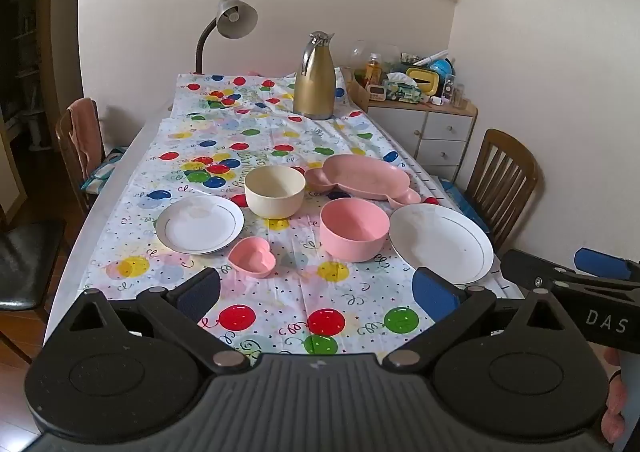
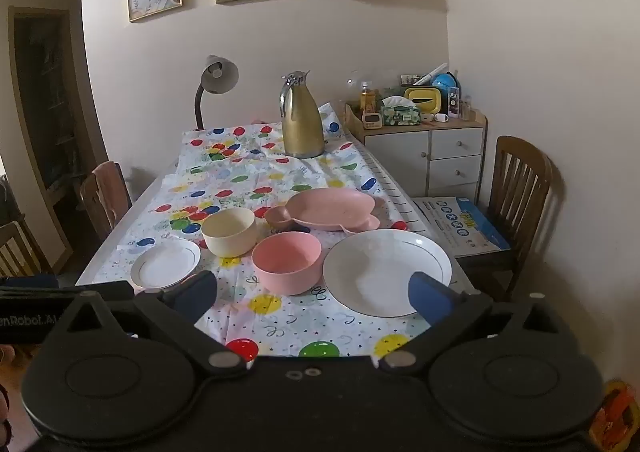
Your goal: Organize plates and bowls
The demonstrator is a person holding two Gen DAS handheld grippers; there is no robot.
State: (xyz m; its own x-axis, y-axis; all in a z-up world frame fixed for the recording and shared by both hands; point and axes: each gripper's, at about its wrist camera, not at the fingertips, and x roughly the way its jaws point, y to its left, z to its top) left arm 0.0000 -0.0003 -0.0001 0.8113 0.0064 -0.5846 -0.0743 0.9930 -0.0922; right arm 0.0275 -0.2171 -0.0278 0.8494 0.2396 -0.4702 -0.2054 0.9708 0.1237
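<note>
Both tools hang above the near end of the desk (image 1: 120,188), tipped downward toward the dishes. The left tool (image 1: 316,290) has its blue-padded fingers (image 1: 198,294) spread wide apart with nothing between them but balloon-print cloth (image 1: 280,132); the right tool (image 2: 314,294) is spread just as wide and grips nothing either, though in its own view the near rim of a plate shows between its fingertips. A bit of a hand (image 1: 614,408) shows at the right edge of the left wrist view (only a sliver). Counted, there are two white plates: a small plate (image 1: 200,224) ahead and to the left of the left tool, and a large plate (image 2: 386,272) just ahead of the right tool's right finger. There are two round bowls, a cream bowl (image 1: 275,191) farther ahead and a pink bowl (image 1: 354,229) nearer, both ahead of the gap between the left tool's fingers. One small pink heart-shaped dish (image 1: 253,262) sits closest to the left tool, just beyond its left finger. One pink divided tray (image 1: 364,177) lies beyond the pink bowl. Farthest ahead stand one gold jug (image 1: 315,78) and one lamp (image 1: 230,22).
</note>
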